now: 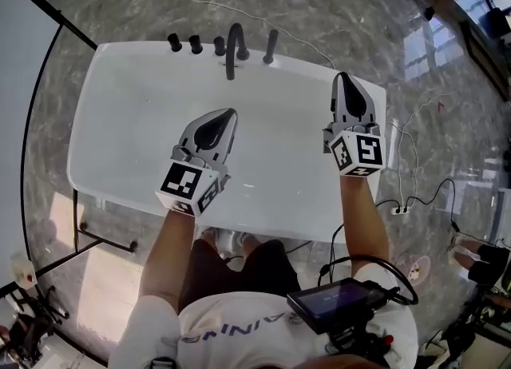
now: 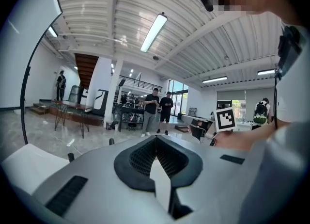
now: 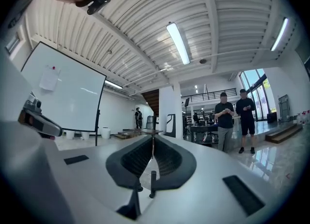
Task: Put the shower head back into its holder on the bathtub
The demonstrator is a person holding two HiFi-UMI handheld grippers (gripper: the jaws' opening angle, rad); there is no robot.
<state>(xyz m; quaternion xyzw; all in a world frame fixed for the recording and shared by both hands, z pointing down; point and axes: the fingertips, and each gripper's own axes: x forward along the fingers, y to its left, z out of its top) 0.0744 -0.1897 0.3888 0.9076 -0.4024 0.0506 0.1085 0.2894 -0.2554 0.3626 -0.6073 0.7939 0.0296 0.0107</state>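
Left tongs [image 1: 231,113] and right tongs [image 1: 342,77] are seen closed, empty, above the bathtub [image 1: 128,128]. The shower head [image 1: 271,46], apparently upright at the rim, is judged rigid and slick; the handle's middle is favoured.

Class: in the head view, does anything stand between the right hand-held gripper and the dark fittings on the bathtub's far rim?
Nothing visible does. The right hand-held gripper, shut and empty, hovers over the white bathtub; only bare tub surface lies between it and the dark fittings on the far rim.
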